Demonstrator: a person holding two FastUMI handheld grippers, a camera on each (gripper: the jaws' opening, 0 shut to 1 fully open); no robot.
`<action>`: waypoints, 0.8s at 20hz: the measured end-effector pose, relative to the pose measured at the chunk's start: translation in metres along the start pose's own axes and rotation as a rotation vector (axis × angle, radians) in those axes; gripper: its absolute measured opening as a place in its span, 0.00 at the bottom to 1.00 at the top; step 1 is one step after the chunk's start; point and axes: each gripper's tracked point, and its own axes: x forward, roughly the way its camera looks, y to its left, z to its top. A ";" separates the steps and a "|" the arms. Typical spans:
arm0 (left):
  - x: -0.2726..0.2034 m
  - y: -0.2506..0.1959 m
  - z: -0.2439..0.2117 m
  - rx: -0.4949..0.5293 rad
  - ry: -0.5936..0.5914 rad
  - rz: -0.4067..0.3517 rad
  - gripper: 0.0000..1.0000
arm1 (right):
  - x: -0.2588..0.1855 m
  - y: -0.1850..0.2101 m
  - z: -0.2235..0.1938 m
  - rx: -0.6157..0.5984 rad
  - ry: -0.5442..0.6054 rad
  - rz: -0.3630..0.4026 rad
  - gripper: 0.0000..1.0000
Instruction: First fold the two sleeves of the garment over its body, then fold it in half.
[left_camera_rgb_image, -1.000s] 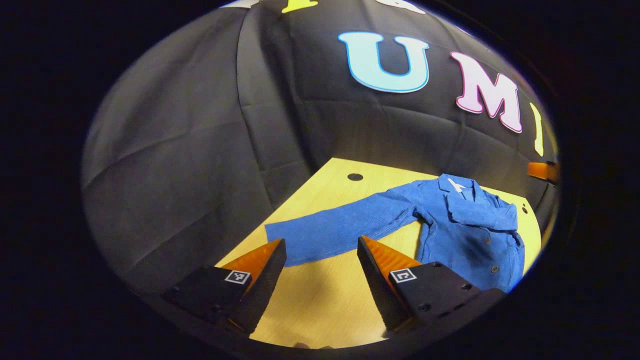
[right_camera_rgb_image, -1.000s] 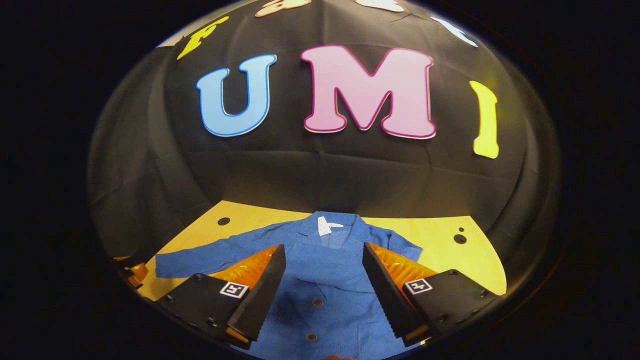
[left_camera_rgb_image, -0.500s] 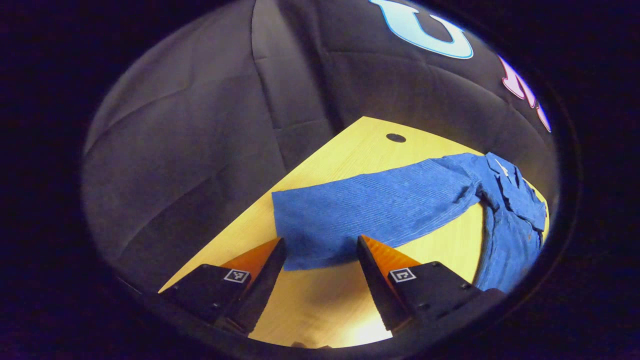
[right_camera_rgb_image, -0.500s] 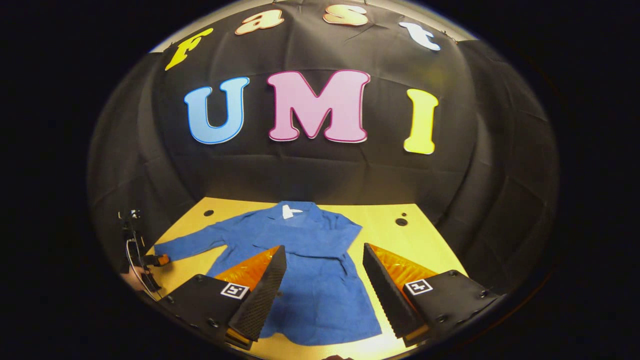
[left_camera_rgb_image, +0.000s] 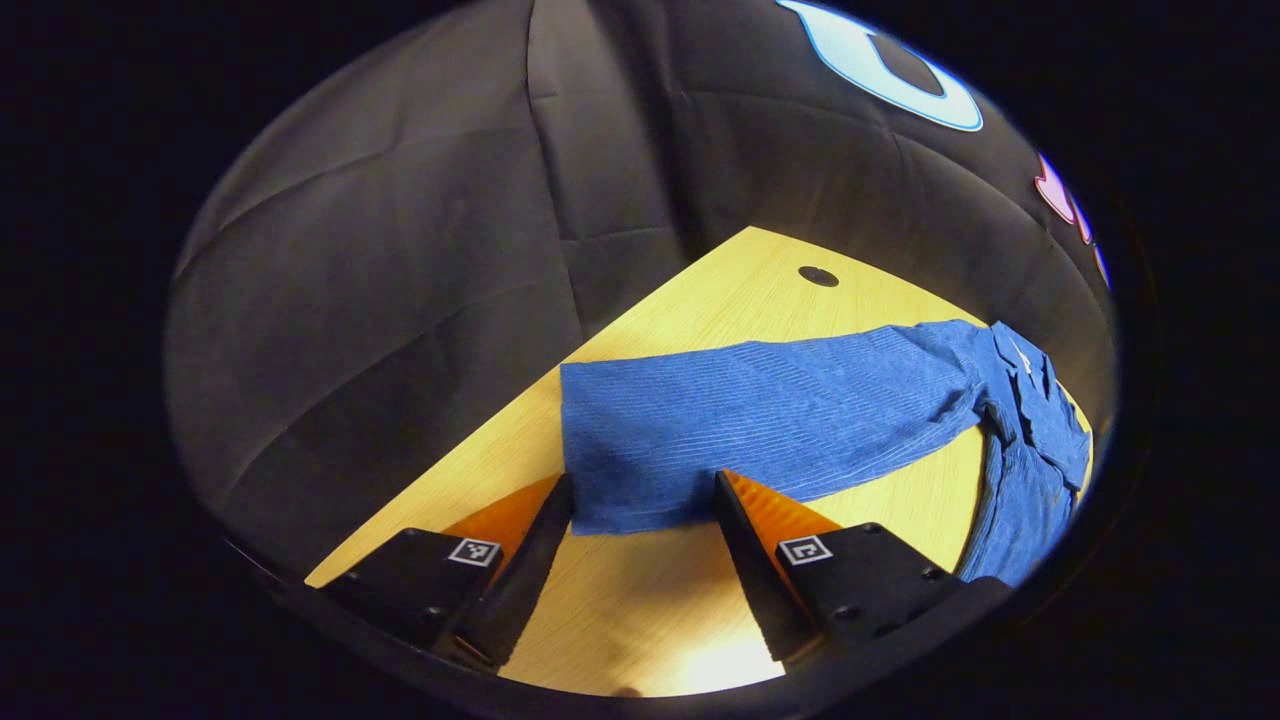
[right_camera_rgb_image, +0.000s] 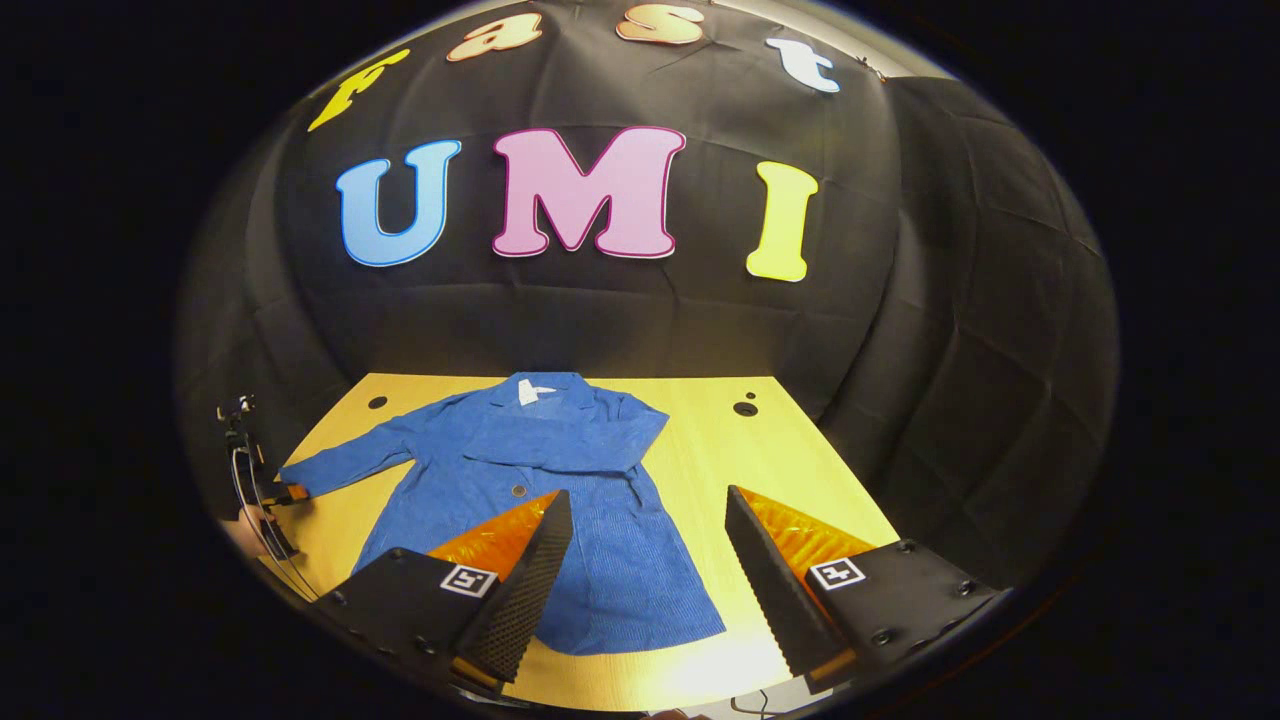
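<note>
A blue button-up jacket (right_camera_rgb_image: 560, 500) lies face up on the yellow wooden table (right_camera_rgb_image: 790, 470), collar toward the wall. One sleeve (right_camera_rgb_image: 580, 452) is folded across its chest. The other sleeve (left_camera_rgb_image: 770, 420) stretches out flat toward the table's left edge. In the left gripper view my left gripper (left_camera_rgb_image: 643, 500) is open, with its fingers on either side of that sleeve's cuff (left_camera_rgb_image: 620, 490), just above the table. In the right gripper view my right gripper (right_camera_rgb_image: 647, 545) is open above the jacket's lower right hem, holding nothing. The left gripper (right_camera_rgb_image: 285, 495) appears far off at the cuff there.
The black cloth wall closes the table at the back and sides. Small round holes (left_camera_rgb_image: 818, 276) (right_camera_rgb_image: 745, 408) sit in the tabletop near the back corners. Bare wood lies to the right of the jacket. The table's left edge (left_camera_rgb_image: 440, 470) runs close to the cuff.
My left gripper has moved forward until its fingers flank the cuff. My right gripper has drawn back and to the right, away from over the jacket's body. The jacket has not moved.
</note>
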 end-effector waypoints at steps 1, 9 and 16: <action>-0.001 -0.003 0.001 0.006 0.001 -0.003 0.74 | 0.000 0.000 -0.006 -0.010 0.013 -0.002 0.98; 0.010 -0.020 0.006 -0.048 0.037 -0.026 0.09 | 0.006 -0.003 -0.004 -0.048 0.002 0.031 0.99; -0.001 -0.022 0.011 -0.077 0.084 -0.051 0.02 | 0.023 -0.019 -0.003 -0.011 -0.007 0.029 0.99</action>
